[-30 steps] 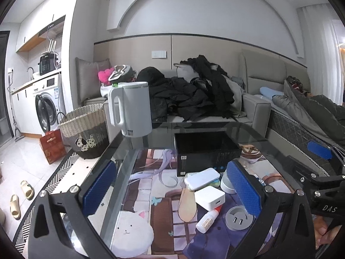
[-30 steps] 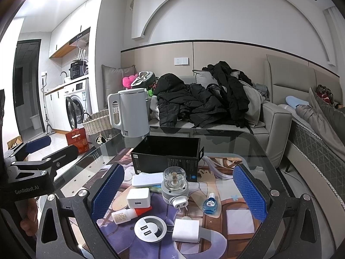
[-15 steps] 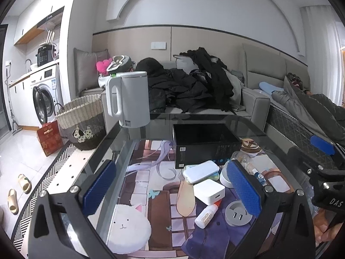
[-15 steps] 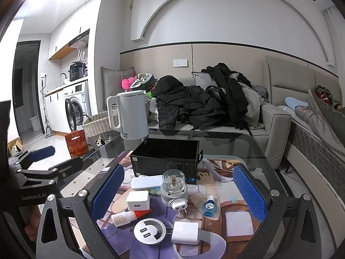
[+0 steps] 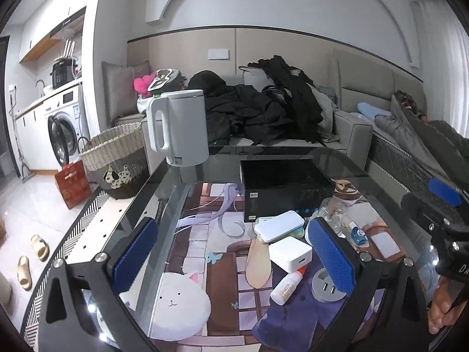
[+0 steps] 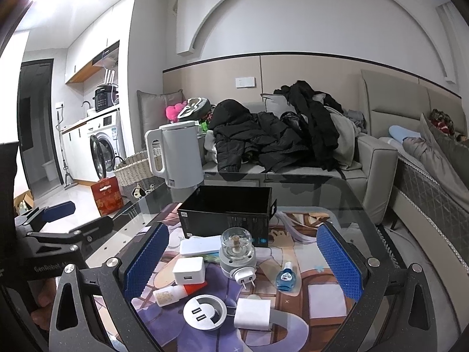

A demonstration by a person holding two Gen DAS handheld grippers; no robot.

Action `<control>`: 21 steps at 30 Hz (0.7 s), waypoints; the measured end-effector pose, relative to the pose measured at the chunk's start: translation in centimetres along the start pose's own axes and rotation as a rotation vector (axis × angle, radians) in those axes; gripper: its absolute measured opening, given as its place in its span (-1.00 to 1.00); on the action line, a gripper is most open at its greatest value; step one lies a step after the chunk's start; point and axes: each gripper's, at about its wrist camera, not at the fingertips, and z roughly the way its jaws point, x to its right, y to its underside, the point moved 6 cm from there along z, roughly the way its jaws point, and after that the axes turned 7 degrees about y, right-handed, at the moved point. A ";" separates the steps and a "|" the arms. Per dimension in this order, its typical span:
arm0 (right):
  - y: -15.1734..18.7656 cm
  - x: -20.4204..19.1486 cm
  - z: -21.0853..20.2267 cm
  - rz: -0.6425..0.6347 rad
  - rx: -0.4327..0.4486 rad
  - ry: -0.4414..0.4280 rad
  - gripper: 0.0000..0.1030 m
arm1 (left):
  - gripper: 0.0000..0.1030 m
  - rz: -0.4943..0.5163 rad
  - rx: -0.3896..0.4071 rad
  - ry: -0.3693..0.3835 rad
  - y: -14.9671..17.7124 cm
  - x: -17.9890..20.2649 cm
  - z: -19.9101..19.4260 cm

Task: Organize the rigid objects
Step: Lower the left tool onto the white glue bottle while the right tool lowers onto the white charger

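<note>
Small rigid items lie together on a glass table (image 6: 337, 193): a black open box (image 6: 225, 214) (image 5: 285, 187), a white power bank (image 6: 200, 245) (image 5: 279, 225), a white cube charger (image 6: 188, 270) (image 5: 290, 253), a red-capped glue bottle (image 6: 176, 292) (image 5: 285, 286), a round USB socket (image 6: 204, 312), a glass-domed plug (image 6: 236, 252), a small blue bottle (image 6: 285, 278) and a flat white adapter (image 6: 252, 314). My right gripper (image 6: 242, 264) hovers open in front of the pile. To its left, my left gripper (image 5: 233, 253) is also open and holds nothing.
A white kettle (image 5: 177, 127) (image 6: 176, 154) stands at the table's far left corner. Behind it is a sofa heaped with dark clothes (image 6: 278, 138). On the floor to the left are a wicker basket (image 5: 115, 161) and a red box (image 5: 71, 184). A printed mat (image 5: 222, 264) covers the table.
The left wrist view has tipped slightly, so the kettle and box sit higher in frame. The right gripper has barely moved. Both stay open and nothing on the table has shifted.
</note>
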 end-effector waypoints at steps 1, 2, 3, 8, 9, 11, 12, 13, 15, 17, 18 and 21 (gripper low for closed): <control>0.0 0.3 0.0 0.009 -0.002 -0.002 0.99 | 1.00 -0.007 -0.009 0.005 -0.1 0.0 0.1; 0.1 0.6 0.0 0.017 -0.003 -0.003 0.99 | 1.00 -0.013 -0.026 -0.010 -0.1 -0.1 0.4; 0.1 0.6 0.1 0.018 -0.003 -0.001 0.99 | 1.00 -0.016 -0.037 -0.042 -0.1 -0.2 0.6; 0.1 0.8 0.3 0.005 -0.003 0.009 0.99 | 1.00 0.048 -0.121 -0.177 0.0 0.1 1.9; 0.1 0.8 0.3 0.003 -0.004 0.013 0.99 | 1.00 0.069 -0.100 -0.189 -0.2 0.3 1.7; -0.2 1.0 0.5 -0.005 0.004 0.017 0.99 | 1.00 0.110 -0.062 -0.156 -0.7 0.8 1.4; -0.3 1.2 0.5 -0.007 0.002 0.017 0.99 | 1.00 0.117 -0.060 -0.138 -0.8 1.0 1.3; -0.5 1.4 0.6 -0.009 -0.001 0.018 0.99 | 1.00 0.121 -0.064 -0.124 -0.8 1.1 1.4; -1.0 1.9 1.0 -0.011 -0.013 0.015 0.99 | 1.00 0.110 -0.073 -0.089 -1.0 0.9 1.4; -1.5 2.2 1.7 -0.032 -0.048 0.000 0.99 | 1.00 0.090 -0.064 -0.050 -1.5 0.6 1.1; -1.8 2.4 2.0 -0.041 -0.061 -0.007 0.99 | 1.00 0.088 -0.065 -0.032 -1.7 0.5 1.1; -2.1 3.3 3.3 -0.050 -0.114 -0.008 0.99 | 1.00 0.098 -0.129 0.022 -1.8 0.6 2.4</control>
